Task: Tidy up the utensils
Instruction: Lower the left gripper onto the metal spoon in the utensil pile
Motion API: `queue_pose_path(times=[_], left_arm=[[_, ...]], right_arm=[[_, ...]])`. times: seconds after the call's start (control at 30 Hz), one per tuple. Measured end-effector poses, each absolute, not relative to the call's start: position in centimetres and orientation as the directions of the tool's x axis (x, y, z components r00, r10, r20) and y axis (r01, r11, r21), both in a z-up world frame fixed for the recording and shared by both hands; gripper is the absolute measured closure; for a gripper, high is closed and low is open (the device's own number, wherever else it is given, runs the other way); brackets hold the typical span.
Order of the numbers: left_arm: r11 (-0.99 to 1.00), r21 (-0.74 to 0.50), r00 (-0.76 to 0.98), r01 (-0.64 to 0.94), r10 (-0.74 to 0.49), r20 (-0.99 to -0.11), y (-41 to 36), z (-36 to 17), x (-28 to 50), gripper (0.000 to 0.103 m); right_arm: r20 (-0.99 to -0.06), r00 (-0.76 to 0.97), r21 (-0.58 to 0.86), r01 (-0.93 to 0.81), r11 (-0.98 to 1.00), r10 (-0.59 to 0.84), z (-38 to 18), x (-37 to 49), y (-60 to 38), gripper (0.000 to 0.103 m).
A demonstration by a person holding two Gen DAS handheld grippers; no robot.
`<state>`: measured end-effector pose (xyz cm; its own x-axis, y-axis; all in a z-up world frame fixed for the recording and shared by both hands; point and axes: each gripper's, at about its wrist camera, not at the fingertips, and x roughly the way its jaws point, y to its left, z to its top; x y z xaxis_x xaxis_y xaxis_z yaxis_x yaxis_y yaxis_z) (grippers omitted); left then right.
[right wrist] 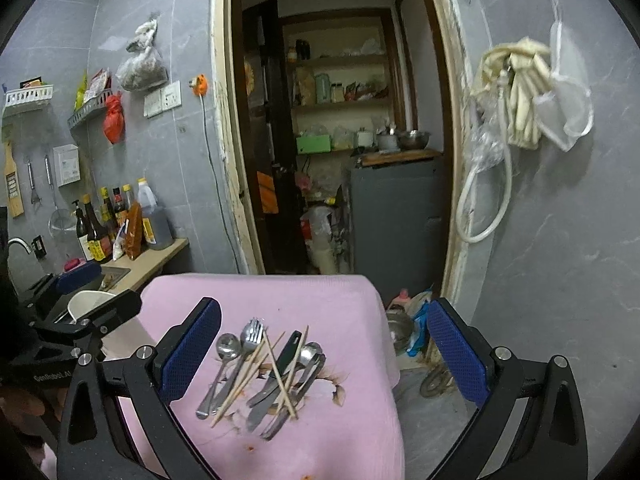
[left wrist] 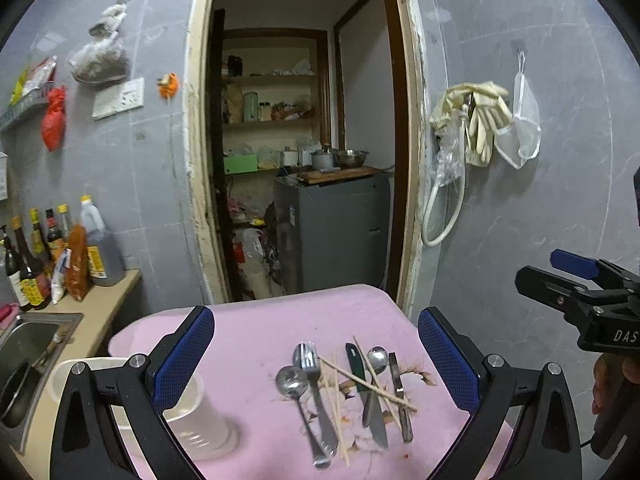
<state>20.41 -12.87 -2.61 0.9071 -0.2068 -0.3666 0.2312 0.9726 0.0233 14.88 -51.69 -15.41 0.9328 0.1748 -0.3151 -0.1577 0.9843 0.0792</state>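
Lying in a loose heap on the pink cloth (left wrist: 256,320), the utensils wait untouched: two spoons on the left, one (left wrist: 291,382) with a round bowl, a fork (left wrist: 310,360) crossing beside it, a dark-handled knife (left wrist: 356,364), another spoon (left wrist: 377,358) and a flat steel handle (left wrist: 398,384) to the right. Thin wooden chopsticks (left wrist: 368,384) lie across the metal pieces at odd angles, so nothing sits cleanly apart.

The sorting looks not yet begun. Both tools hang above the pile with nothing between their fingers. The left gripper (left wrist: 316,360) is spread wide, its blue textured pads framing the heap; the right gripper (right wrist: 324,352) is spread just as wide over the same pile. Left of the heap, just beside it, stands a white plastic cup (left wrist: 200,412), ribbed and tapering, the likely holder.

The next move probably calls for picking one piece off the top, a chopstick most likely, since those overlie the steel. They are slender and round, so the pads would need to close squarely across the stick or it may roll away. The polished spoons and fork look slick and lie flat on soft cloth, leaving little edge to get under.

The cloth is smooth, with brown stains near the heap, and drapes over the table's far edge. Farther left runs a counter with sauce bottles (left wrist: 36,256) and a steel sink (left wrist: 28,344); behind is a grey tiled wall and an open doorway.
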Motion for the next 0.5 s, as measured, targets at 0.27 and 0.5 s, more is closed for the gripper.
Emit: queue_pose_path(times=[0.27,0.5], left_arm=[[0.979,0.01,0.86,0.203,-0.173,-0.48,-15.3,-7.0,26.4,0.015],[0.992,0.014,0.789,0.122,-0.089,-0.608,-15.5,-11.5,31.0,0.028]], right_arm=[[-0.445,0.852,0.154,-0.231,0.961,0.276,-20.6,22.5,-51.8,0.03],[-0.559,0.745,0.251,-0.266,0.931,0.364,-26.0,28.0,-50.9,0.039]])
